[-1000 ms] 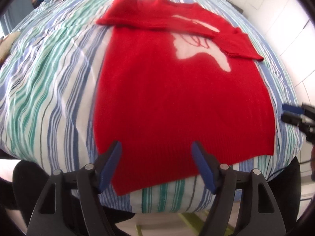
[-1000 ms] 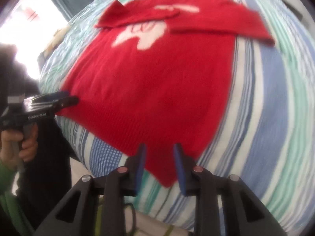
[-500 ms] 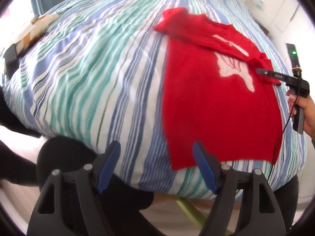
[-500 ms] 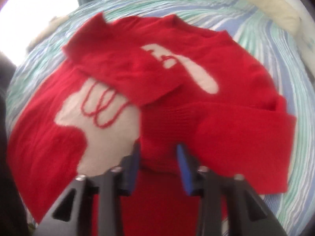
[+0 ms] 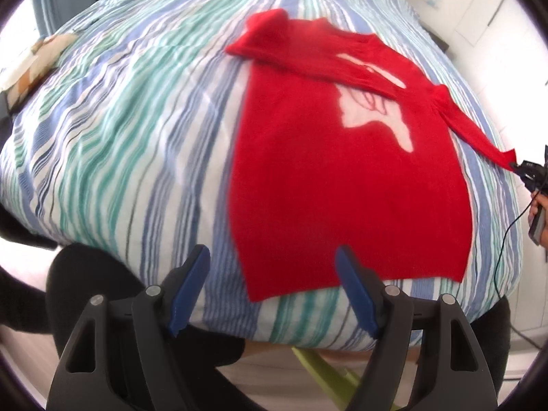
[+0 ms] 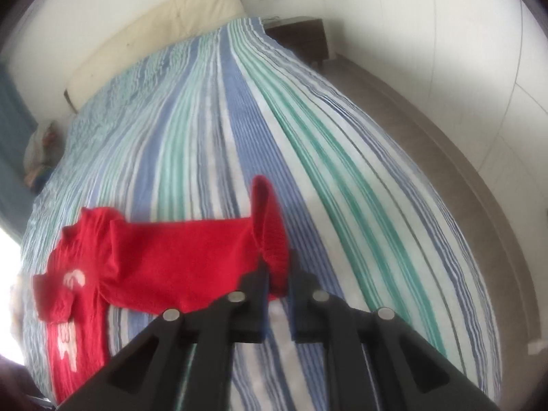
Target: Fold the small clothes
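The red sweater (image 5: 342, 178) lies flat on the striped bedspread (image 5: 120, 130), its body just ahead of the left gripper (image 5: 274, 291), whose blue fingers (image 5: 190, 287) stand wide with nothing between them; the hem's near corner sits between and slightly beyond the fingertips, untouched. One sleeve (image 6: 191, 257) is drawn out sideways from the body, its cuff (image 6: 270, 239) clamped between the narrow fingers of the right gripper (image 6: 277, 274) — the knit bunches up and stands above the fingertips. The other sleeve lies across the chest, far beyond the left fingers.

What could go wrong, as I judge it:

- The grip is only on the cuff's edge. A further pull could slide the knit out of the fingers, and the sleeve would drop crooked.
- The body is pinned by nothing. With the left fingers apart and off the cloth, tension through the sleeve could drag the whole sweater across the bedspread and skew it.
- The stretched sleeve looks twisted near the shoulder — laid back over like that, it would crease the fold.
- The hem lies close to the bed's edge beneath the left fingers; a tug toward them could let it slip over.
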Available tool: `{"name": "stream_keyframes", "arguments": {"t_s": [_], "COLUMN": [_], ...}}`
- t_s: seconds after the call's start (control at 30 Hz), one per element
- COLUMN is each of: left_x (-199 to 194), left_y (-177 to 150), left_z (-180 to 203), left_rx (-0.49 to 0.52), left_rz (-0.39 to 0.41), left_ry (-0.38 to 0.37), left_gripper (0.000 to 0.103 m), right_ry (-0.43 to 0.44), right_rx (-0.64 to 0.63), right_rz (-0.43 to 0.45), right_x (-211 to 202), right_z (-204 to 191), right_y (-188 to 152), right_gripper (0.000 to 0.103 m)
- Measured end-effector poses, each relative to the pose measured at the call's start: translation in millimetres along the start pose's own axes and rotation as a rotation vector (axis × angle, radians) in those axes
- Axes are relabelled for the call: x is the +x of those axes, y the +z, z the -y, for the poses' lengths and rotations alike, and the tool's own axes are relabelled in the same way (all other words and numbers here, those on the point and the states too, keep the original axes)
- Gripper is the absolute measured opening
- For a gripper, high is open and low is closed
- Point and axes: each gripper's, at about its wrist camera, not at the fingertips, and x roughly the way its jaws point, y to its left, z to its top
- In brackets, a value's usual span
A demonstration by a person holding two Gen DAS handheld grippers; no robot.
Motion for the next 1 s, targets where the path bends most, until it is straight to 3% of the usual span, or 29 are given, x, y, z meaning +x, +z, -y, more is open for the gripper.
{"name": "stream_keyframes", "arguments": {"t_s": [0.2,0.43,0.57,0.67,0.8,0.9,1.0], "left_x": [-14.7,-10.8,-8.5,-12.5,-8.1,-7.0,-17.5], "left_y": [6.6,-4.8,-9.2,-10.7,-3.9,13.8,35.4], "left_z": [17.5,-11.3,-24.6,-27.3,-26.9,-14.0,13.8], "left_rx": [0.052,-0.005,-0.035,-0.007,0.030,0.072,0.170], "left_rz": [0.037,0.007,-0.010,0.009,0.005,0.018,0.067], "left_ry": [-0.002,0.051,0.064,0.099,0.120,0.105,0.099], "left_gripper": [0.077,0.077,0.077,0.077,0.077,0.077,0.077], "right_ry": [-0.049,-0.100,-0.057,0.008,-0.090,-0.001,0.061], "right_rx": [0.105,0.164,0.205,0.264,0.194,0.087,0.053], "right_rz": [-0.011,-0.035,-0.055,-0.062,-0.007,0.017,-0.001], "right_x": [12.9,28.9,33.5,25.5,-8.7,-21.5,-8.5], "right_z": [33.6,53.4,62.5,72.6,69.6,43.8,27.4], "right_y": [-27.2,-43.5,-45.9,-42.0,-36.0,-26.8,-28.2], "right_gripper": [0.007,0.006,0.007,0.018,0.022,0.022,0.022]}}
